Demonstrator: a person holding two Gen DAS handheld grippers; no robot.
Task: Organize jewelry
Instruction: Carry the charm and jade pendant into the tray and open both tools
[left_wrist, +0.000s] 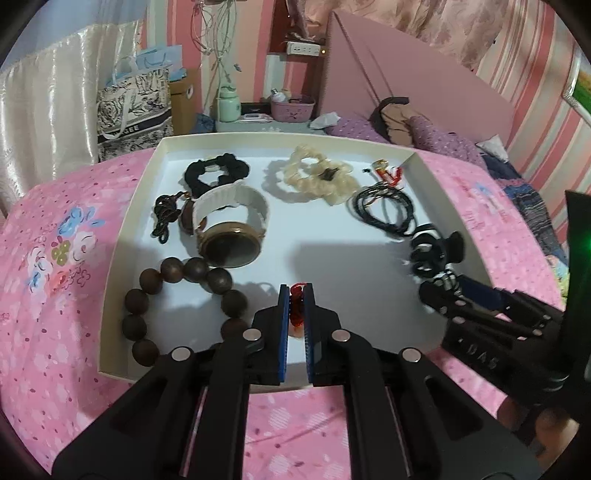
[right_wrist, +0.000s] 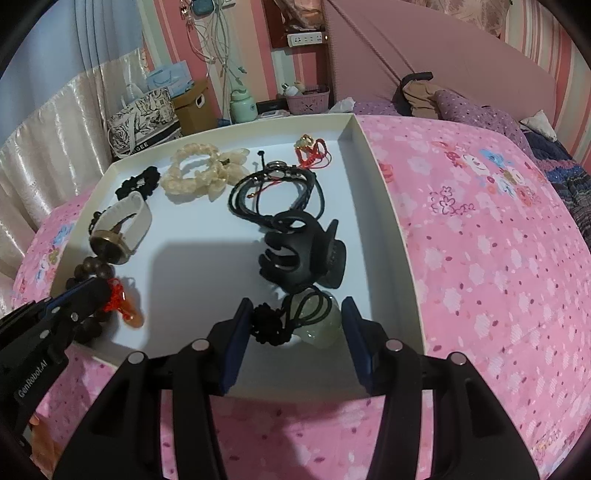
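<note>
Nearest the cameras, over the white tray's (left_wrist: 122, 236) front edge, the left gripper (left_wrist: 296, 295) pinches a red-corded orange pendant (right_wrist: 125, 306). At the near right, the right gripper (right_wrist: 295, 314) stands wide, its fingers apart on either side of a pale green pendant (right_wrist: 321, 328) on black cord. Beyond lie a black claw clip (right_wrist: 299, 254), dark bead bracelet (left_wrist: 147, 295), and white-strapped watch (left_wrist: 229, 236). Farthest are black (left_wrist: 216, 173) and cream scrunchies (left_wrist: 314, 177).

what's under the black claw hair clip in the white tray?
The black claw hair clip sits on the white tray floor, its far teeth overlapping the black cord bundle. Beneath its body is hidden. The pale green jade pendant lies just in front.
</note>
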